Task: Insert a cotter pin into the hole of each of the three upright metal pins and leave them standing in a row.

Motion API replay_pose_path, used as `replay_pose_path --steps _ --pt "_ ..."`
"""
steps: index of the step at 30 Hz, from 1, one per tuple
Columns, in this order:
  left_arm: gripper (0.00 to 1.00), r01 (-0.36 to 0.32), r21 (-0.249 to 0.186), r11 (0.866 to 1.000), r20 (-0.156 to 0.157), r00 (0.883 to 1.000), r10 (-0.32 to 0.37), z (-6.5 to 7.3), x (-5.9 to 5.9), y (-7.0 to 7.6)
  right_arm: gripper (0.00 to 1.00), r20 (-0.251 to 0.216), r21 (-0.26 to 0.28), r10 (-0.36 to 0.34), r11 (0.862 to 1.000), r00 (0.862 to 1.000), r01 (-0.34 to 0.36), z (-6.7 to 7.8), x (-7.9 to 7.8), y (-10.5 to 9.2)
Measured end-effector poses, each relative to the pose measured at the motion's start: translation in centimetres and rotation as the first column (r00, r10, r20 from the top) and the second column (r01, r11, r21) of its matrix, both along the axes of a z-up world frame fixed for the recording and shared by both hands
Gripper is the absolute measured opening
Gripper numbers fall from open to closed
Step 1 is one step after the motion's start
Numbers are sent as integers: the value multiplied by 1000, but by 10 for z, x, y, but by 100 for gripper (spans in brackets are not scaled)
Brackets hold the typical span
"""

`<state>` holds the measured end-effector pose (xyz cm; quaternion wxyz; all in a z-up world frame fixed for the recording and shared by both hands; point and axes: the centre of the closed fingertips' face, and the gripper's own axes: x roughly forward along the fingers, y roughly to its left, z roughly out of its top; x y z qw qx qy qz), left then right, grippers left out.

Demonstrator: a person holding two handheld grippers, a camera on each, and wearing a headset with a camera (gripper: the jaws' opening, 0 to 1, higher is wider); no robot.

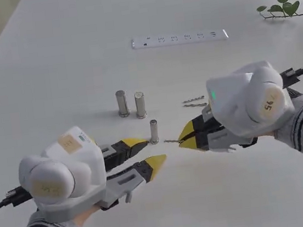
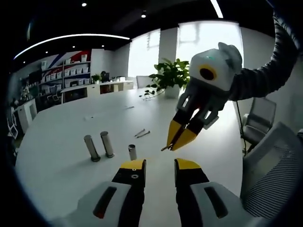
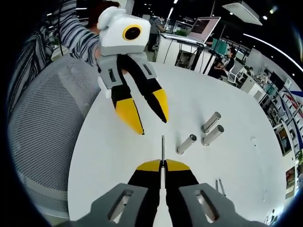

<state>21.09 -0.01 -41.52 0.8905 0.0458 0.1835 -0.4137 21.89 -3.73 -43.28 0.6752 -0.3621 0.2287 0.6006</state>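
Observation:
Three upright metal pins stand on the white table: two (image 1: pixel 122 103) (image 1: pixel 140 104) side by side at the back and one (image 1: pixel 154 131) nearer, between the grippers. My right gripper (image 1: pixel 184 136) is shut on a cotter pin (image 1: pixel 171 141), whose tip points left at the near pin (image 3: pixel 186 144) and stops just short of it. My left gripper (image 1: pixel 147 151) is open, its yellow tips beside the near pin (image 2: pixel 132 152) without touching it. Two spare cotter pins (image 1: pixel 194 102) lie behind the right gripper.
A white power strip (image 1: pixel 179 38) lies at the far side of the table. A green plant (image 1: pixel 290 2) reaches in at the far right. An office chair (image 3: pixel 42 127) stands off the table's near edge.

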Motion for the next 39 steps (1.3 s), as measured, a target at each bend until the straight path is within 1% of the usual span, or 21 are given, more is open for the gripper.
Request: replay_pose_path --steps 1,5,8,9,10,11,12,13,14,16,18,20,22,23,26,28,33,37,39 --pt "22 -27 2 1000 2 1000 27 -2 4 3 0 -4 -2 -2 1000 1000 2 -1 2 1" --pt "23 -80 21 997 1 997 80 -10 14 7 0 17 -45 -25 999 1000 26 -6 13 -3" --pt "25 -124 21 992 -6 992 125 -14 21 10 0 20 -52 -43 998 999 44 -8 20 -3" --pt "26 -130 30 991 -1 992 130 -16 23 9 0 27 -60 -42 997 999 44 -9 23 -4" --pt "25 -139 38 990 -4 990 139 -19 25 10 0 43 -83 -33 996 999 36 -10 26 -5" --pt "25 -138 42 990 -13 990 139 -22 27 8 0 59 -97 -22 995 998 27 -11 28 -6" --pt "25 -140 47 989 -17 990 141 -25 28 7 0 64 -103 -19 994 998 25 -11 28 -6" --pt "24 -153 67 986 -12 988 154 -28 31 8 0 64 -104 -21 994 998 27 -12 30 -5" --pt "24 -159 68 985 -11 987 160 -29 32 8 0 62 -102 -28 994 998 34 -13 32 -4" --pt "24 -181 62 982 -25 983 183 -32 36 7 0 64 -104 -32 994 997 39 -14 35 -4" --pt "23 -188 58 981 -31 981 190 -35 40 5 0 74 -115 -33 993 997 41 -16 39 -4" --pt "21 -191 57 980 -50 980 194 -39 42 4 0 88 -125 -34 991 996 45 -17 43 -5" --pt "22 -201 67 977 -54 977 205 -43 45 4 0 87 -125 -36 991 996 47 -17 46 -4" --pt "21 -211 69 975 -62 974 216 -45 47 5 0 85 -120 -41 991 996 51 -16 47 -4" --pt "20 -227 70 971 -71 970 232 -49 51 5 0 86 -127 -52 990 995 63 -18 51 -5" --pt "20 -236 66 970 -75 968 241 -50 54 4 0 85 -130 -54 989 995 65 -19 52 -5" --pt "18 -234 51 971 -79 968 238 -51 60 -1 0 82 -129 -54 990 995 64 -20 54 -5" --pt "17 -245 36 969 -87 965 247 -50 65 -5 0 78 -120 -54 991 996 63 -21 55 -2" --pt "15 -243 37 969 -86 965 246 -50 66 -7 0 76 -116 -54 991 996 62 -20 55 -1"
